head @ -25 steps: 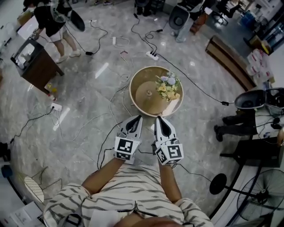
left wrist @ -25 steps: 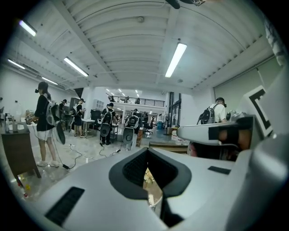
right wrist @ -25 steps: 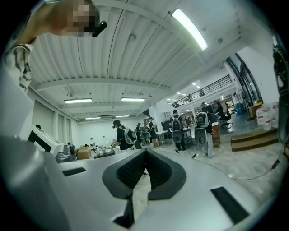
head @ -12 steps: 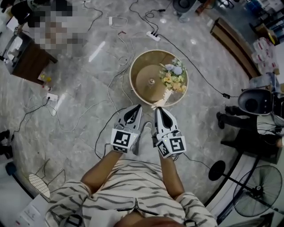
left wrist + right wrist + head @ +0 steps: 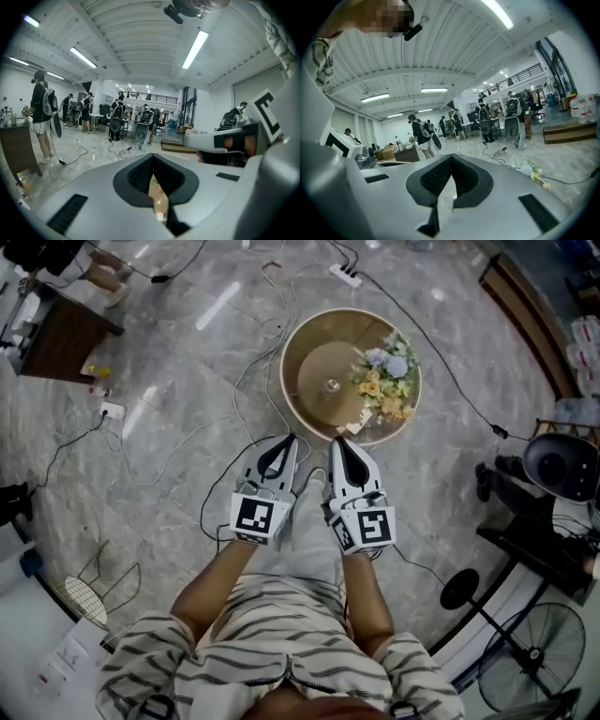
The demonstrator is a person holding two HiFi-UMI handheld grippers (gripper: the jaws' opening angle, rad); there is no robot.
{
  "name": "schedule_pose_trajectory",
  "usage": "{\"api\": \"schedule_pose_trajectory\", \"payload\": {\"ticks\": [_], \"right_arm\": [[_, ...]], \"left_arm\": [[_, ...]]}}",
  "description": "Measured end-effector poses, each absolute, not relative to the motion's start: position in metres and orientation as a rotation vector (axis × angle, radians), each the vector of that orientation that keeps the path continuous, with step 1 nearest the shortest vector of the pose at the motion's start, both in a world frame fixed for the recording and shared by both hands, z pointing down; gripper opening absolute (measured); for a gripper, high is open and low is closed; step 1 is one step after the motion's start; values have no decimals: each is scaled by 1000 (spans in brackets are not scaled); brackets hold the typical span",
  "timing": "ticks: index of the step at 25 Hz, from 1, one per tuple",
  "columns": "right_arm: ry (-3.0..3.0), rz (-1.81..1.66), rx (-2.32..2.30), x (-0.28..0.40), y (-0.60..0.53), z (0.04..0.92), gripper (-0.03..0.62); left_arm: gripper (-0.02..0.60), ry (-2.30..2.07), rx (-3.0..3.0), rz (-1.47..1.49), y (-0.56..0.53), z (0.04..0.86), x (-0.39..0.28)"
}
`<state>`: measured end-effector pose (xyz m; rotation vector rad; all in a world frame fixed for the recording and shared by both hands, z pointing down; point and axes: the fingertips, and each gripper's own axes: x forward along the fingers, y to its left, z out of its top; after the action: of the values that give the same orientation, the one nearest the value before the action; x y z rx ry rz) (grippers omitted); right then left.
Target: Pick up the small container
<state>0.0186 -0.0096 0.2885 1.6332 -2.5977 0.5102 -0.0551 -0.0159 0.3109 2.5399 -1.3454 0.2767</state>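
Clenched, empty: left claw [image 5: 287,439], right claw [image 5: 339,440], side by side at near edge of round tabletop [image 5: 305,334]. At tabletop's right edge: flowers [image 5: 386,381].

No words, brand names or numbers can be read anywhere. A black-and-white square marker [image 5: 257,516] is carried on the cube of the left hand-held gripper [image 5: 284,442], and a second marker [image 5: 373,527] on the cube of the right hand-held gripper [image 5: 341,442]; only block patterns are shown, no letters. Print on a white sheet [image 5: 58,664] on the floor at the near left is too small to be read.
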Motion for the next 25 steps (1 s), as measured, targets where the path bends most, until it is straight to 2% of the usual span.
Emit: {"api": "schedule_pose_trajectory", "payload": {"ticks": [13,25], "right_arm": [[-2488,527,1642,42,-68,431,-2],[-2412,576,1673,57,-102,555,-2]], "left_arm": [[-3,-1394,2392,283,-61,430,-32],[-3,-1443,2312,304,-85,511,-37]]}}
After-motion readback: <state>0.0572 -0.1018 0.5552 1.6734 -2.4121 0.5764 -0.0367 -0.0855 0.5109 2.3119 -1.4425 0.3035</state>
